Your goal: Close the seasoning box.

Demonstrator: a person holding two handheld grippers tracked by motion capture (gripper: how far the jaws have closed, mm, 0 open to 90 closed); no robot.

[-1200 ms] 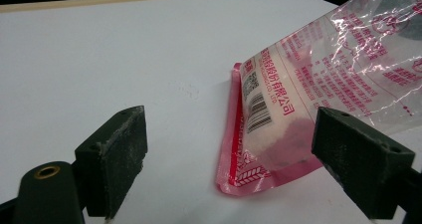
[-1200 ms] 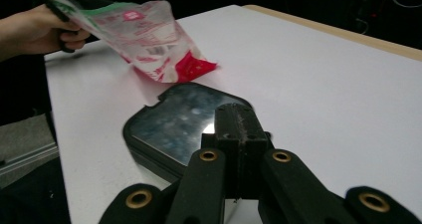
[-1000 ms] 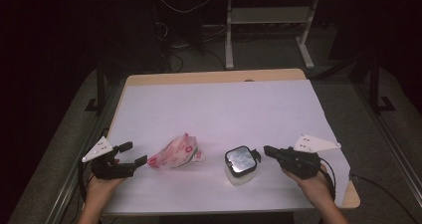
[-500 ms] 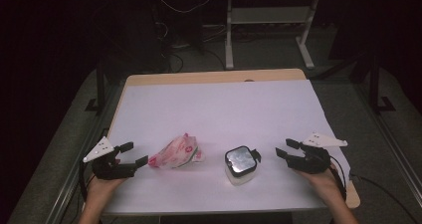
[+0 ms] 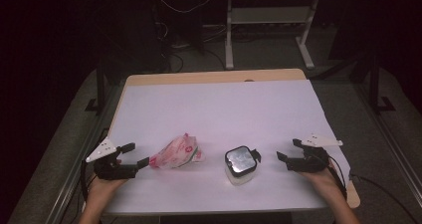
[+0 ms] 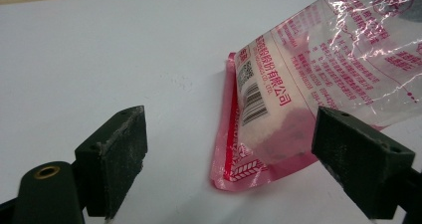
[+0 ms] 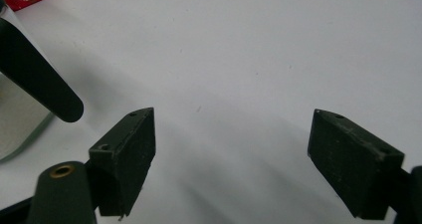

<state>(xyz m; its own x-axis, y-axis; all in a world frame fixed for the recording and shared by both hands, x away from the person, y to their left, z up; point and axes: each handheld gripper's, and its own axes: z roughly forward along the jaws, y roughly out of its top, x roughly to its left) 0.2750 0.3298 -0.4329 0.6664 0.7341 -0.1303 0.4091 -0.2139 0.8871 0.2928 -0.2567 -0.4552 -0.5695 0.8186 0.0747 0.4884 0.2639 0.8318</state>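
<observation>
On the white-covered table lie two things: a crumpled pink and clear plastic pouch with red print toward the person's left, and a small clear square container with a black clip-on lid a little right of the middle, standing upright and well apart from the pouch

The left gripper rests low at the pouch's left end. In the left gripper view its two black jaws stand wide, with the pouch's sealed bottom edge lying between them on the table; the right-hand pad sits just at the film, but the pads do not press on it, so the pouch is not gripped yet

The right gripper sits to the right of the container, apart from it, with bare table between. Its jaws have just been opening and now stand wide with nothing between them; the right gripper view shows bare white cover between the pads, with the container's clear wall and a black lid clip off at the left edge

By the look of it, the container has been set down closed and let go, so that part seems done. What is left appears to be the pouch: closing the left jaws on its edge and lifting or moving it. Whether the pouch belongs in the container I cannot tell
</observation>
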